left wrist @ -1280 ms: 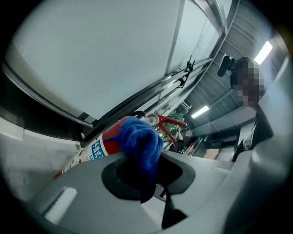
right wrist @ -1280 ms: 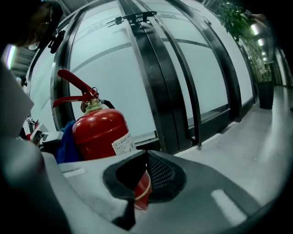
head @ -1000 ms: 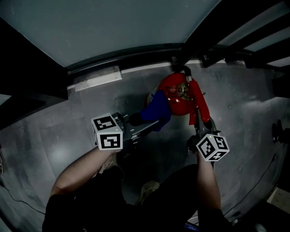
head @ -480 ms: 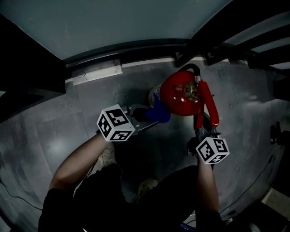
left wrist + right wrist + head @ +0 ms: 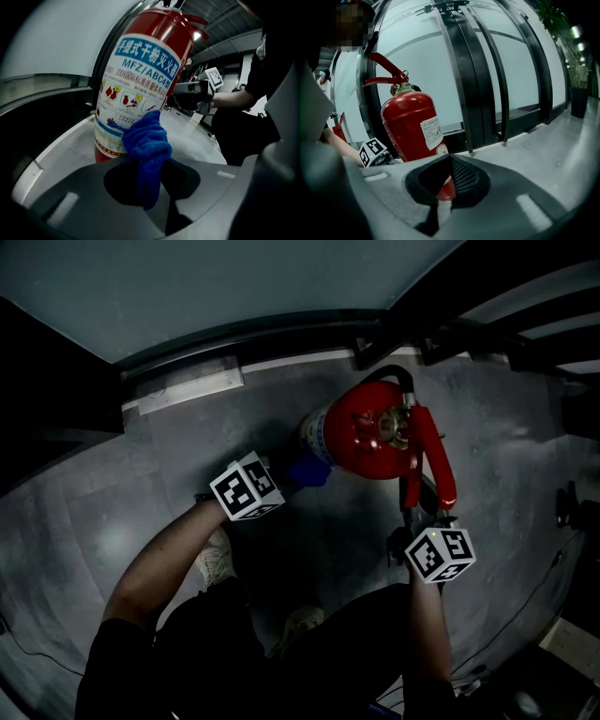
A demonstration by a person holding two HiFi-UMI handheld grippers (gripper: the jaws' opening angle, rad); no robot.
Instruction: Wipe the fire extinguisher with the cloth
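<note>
A red fire extinguisher [image 5: 373, 432] stands upright on the grey floor by a glass wall; its white label with blue print fills the left gripper view [image 5: 140, 70]. My left gripper [image 5: 286, 479] is shut on a blue cloth [image 5: 307, 472] and holds it against the lower part of the label [image 5: 146, 140]. My right gripper [image 5: 413, 507] is low on the other side, under the red lever [image 5: 439, 465], with its jaws closed on nothing. In the right gripper view the extinguisher [image 5: 415, 126] stands a little ahead of that gripper [image 5: 440, 190], apart from it.
A curved glass wall with dark metal frames [image 5: 461, 70] and a pale kerb [image 5: 183, 390] runs behind the extinguisher. The person's shoes [image 5: 215, 563] are on the floor below the grippers. A thin cable [image 5: 534, 606] lies at the right. A potted plant [image 5: 576, 61] stands far right.
My left gripper has moved in and down along the extinguisher's side, taking the blue cloth lower on the cylinder. The right gripper has stayed about where it was.
</note>
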